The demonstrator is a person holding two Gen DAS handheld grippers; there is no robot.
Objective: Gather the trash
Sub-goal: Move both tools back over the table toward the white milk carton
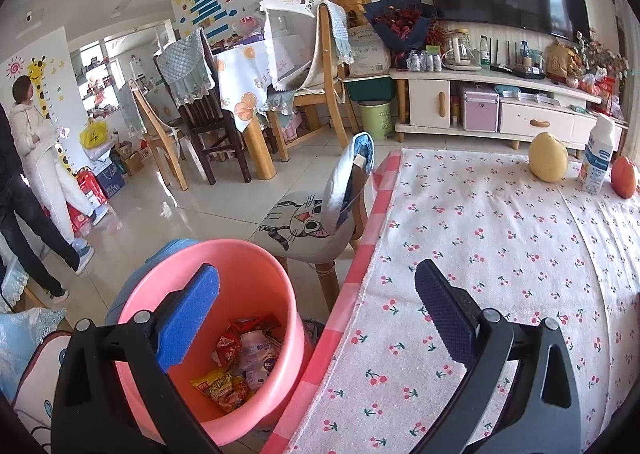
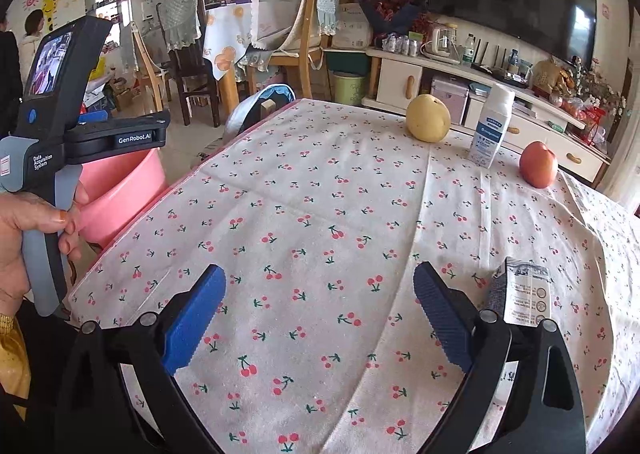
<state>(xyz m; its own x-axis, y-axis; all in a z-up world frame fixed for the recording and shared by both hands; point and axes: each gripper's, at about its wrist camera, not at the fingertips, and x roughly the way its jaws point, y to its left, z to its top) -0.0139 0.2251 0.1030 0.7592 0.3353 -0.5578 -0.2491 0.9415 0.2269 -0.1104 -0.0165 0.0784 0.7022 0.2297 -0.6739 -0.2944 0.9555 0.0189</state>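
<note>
Hovering spread and empty, the right gripper (image 2: 320, 314) flanks a small carton (image 2: 524, 294), probably light and crushable; pinch its flat sides.

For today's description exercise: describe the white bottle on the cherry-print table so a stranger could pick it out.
On the cherry-print tablecloth, look to the far edge near the TV cabinet. The white bottle stands upright between a yellow pear and a red apple: the only tall thing there, with a blue label.
</note>
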